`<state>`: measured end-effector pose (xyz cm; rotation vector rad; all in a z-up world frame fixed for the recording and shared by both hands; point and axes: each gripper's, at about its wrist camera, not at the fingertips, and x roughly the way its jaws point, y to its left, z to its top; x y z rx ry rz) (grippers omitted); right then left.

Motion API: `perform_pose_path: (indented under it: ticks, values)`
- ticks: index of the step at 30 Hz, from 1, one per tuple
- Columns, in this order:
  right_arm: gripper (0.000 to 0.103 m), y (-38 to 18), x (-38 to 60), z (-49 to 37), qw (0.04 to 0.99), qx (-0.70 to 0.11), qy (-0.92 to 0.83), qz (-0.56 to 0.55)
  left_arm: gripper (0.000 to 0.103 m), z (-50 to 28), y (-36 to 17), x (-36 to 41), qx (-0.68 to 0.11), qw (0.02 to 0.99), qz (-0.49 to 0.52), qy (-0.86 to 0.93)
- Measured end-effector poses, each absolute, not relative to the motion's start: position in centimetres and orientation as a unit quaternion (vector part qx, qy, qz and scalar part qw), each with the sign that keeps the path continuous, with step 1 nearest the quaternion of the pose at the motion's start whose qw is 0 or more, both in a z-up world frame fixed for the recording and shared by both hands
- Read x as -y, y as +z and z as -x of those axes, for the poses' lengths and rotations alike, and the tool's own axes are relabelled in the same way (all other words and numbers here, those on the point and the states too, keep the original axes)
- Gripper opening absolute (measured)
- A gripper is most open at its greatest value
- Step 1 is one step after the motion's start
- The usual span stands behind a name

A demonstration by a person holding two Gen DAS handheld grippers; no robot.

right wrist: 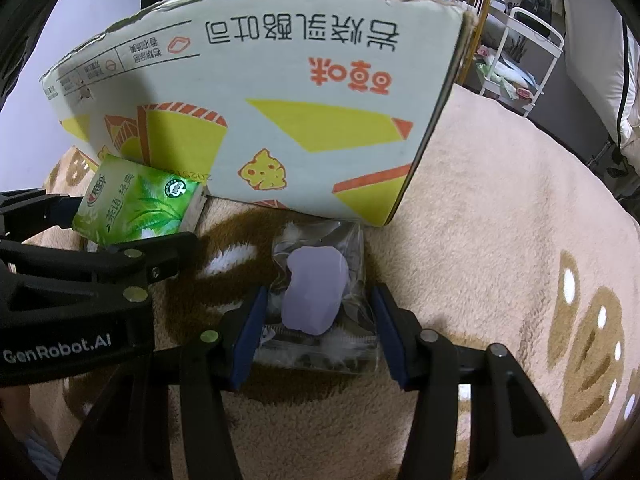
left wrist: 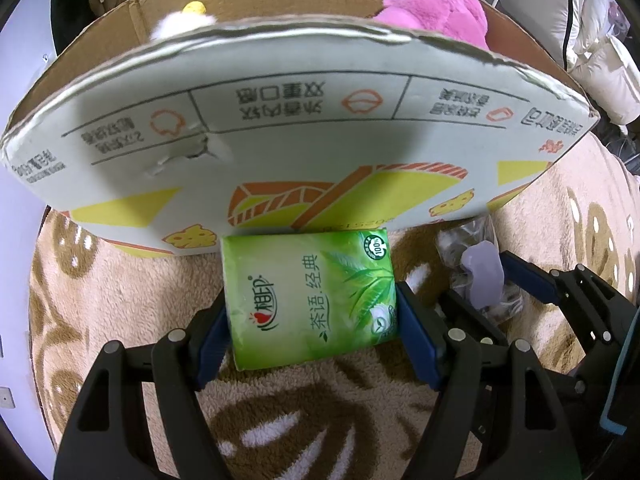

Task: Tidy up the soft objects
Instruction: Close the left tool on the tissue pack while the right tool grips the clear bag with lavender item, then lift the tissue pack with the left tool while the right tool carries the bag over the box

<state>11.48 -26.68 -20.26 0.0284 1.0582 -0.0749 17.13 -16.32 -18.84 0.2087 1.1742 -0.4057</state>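
Both grippers point steeply down at a beige fleece blanket with brown patterns (right wrist: 500,208), just in front of a printed white cardboard box (left wrist: 280,128).

The left gripper (left wrist: 312,320) has its blue pads pressed against both sides of a green plastic-wrapped tissue pack (left wrist: 308,296), whose far end touches the box wall. The right gripper (right wrist: 318,324) is clamped on a clear zip bag holding a soft lilac piece (right wrist: 316,292), which lies on the blanket just before the box.

The left wrist view looks over the box rim and shows a pink plush toy (left wrist: 436,16) and a white and yellow plush toy (left wrist: 188,20) inside. The right wrist view shows the box's end corner and a white wire rack (right wrist: 520,56) beyond the blanket.
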Motion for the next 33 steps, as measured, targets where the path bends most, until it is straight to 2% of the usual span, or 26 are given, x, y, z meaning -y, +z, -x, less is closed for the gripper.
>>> perform_pose_path:
  ticks: [15,26,33]
  values:
    - [0.056,-19.0,28.5,-10.5,0.857,-0.511,-0.029,-0.059,0.074,-15.4,-17.8,15.5,-0.539,0.817,-0.110,-0.172]
    - [0.056,-16.6,28.8,-8.7,0.866,-0.495,-0.029,-0.068,0.074,-13.0,-13.9,14.4,-0.511,0.840,-0.098,-0.152]
    - [0.056,-12.9,29.2,-7.5,0.888,-0.453,-0.027,-0.072,0.074,-10.7,-9.6,12.8,-0.456,0.874,-0.082,-0.149]
